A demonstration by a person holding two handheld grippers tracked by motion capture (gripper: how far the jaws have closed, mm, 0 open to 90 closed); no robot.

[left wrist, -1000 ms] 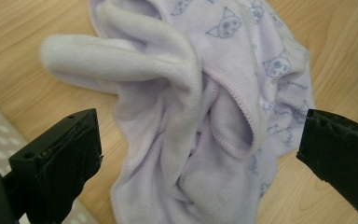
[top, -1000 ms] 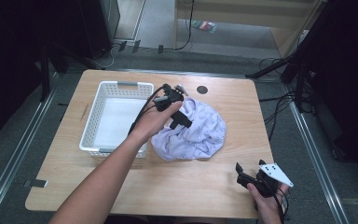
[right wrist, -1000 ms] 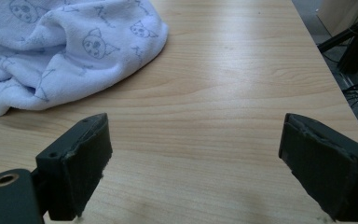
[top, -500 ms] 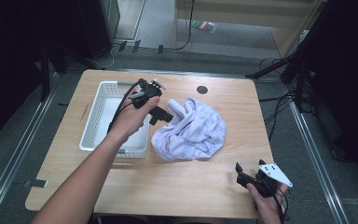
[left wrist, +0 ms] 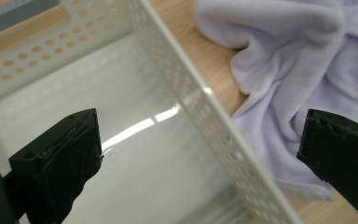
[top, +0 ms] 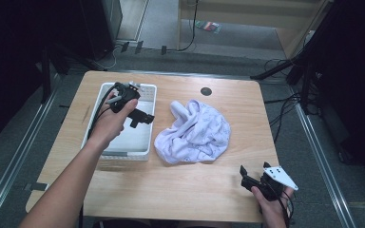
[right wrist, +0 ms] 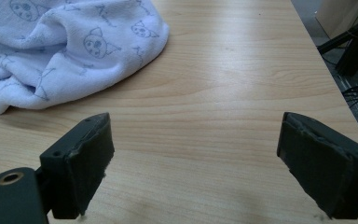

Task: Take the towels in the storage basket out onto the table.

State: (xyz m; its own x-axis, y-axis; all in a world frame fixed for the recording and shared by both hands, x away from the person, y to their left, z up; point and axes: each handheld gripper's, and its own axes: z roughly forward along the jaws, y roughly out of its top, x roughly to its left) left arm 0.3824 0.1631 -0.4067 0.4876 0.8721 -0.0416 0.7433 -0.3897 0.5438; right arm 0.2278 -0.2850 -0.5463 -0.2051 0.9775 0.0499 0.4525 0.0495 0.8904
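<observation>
A crumpled pale lilac towel (top: 196, 133) with small cat prints lies in the middle of the wooden table (top: 180, 187); it also shows in the left gripper view (left wrist: 298, 88) and right gripper view (right wrist: 60, 51). A white perforated basket (top: 145, 142) sits to its left and looks empty inside. My left gripper (top: 142, 118) hovers open above the basket's right wall (left wrist: 205, 116), jaws wide apart with nothing between them. My right gripper (top: 247, 178) rests open low at the table's front right corner, apart from the towel.
A dark round hole (top: 206, 90) marks the tabletop behind the towel. Metal rails (top: 19, 156) and cables run along the floor on both sides. Bare wood (right wrist: 223, 93) lies between the towel and the right gripper.
My left gripper has moved left from over the towel to above the basket, holding nothing. The towel stays on the table. The right gripper has not moved.
</observation>
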